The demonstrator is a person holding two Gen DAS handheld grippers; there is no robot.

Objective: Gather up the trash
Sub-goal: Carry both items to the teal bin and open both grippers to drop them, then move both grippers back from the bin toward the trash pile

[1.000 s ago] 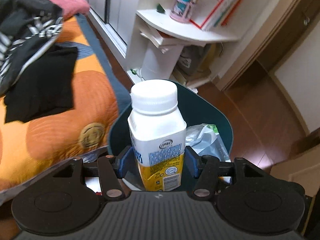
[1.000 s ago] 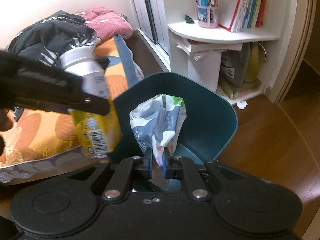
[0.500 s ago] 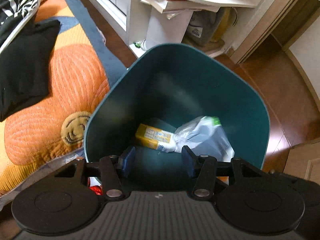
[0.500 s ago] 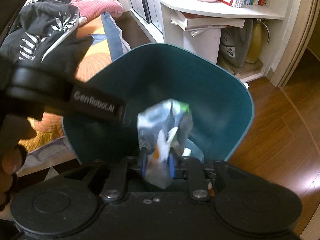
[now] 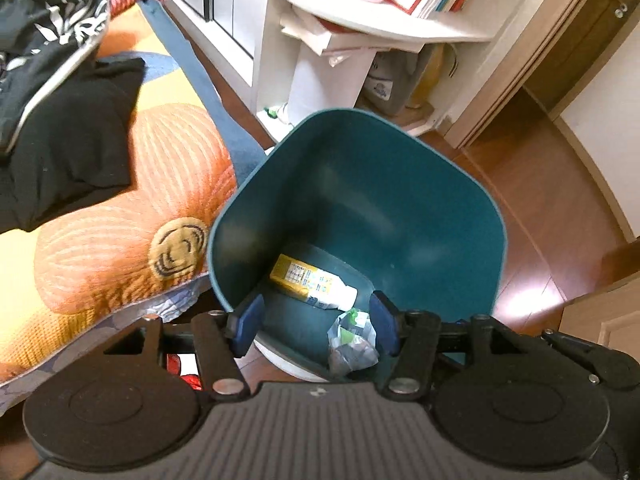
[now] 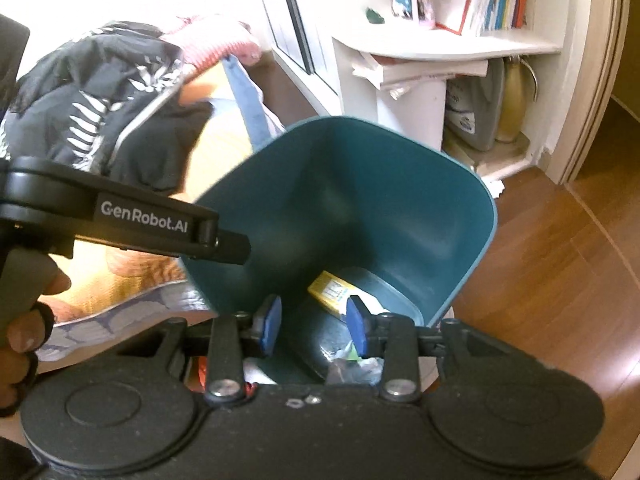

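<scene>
Since the bottle [image 5: 313, 283] and crumpled wrapper [image 5: 352, 341] both lie at the bottom of the teal bin [image 5: 400, 200], this round looks done, can't tell what's left. A second ago the left gripper [image 5: 318, 322] pinched the bottle, the right gripper [image 6: 314, 326] the wrapper; both jaws are opening now, empty
</scene>
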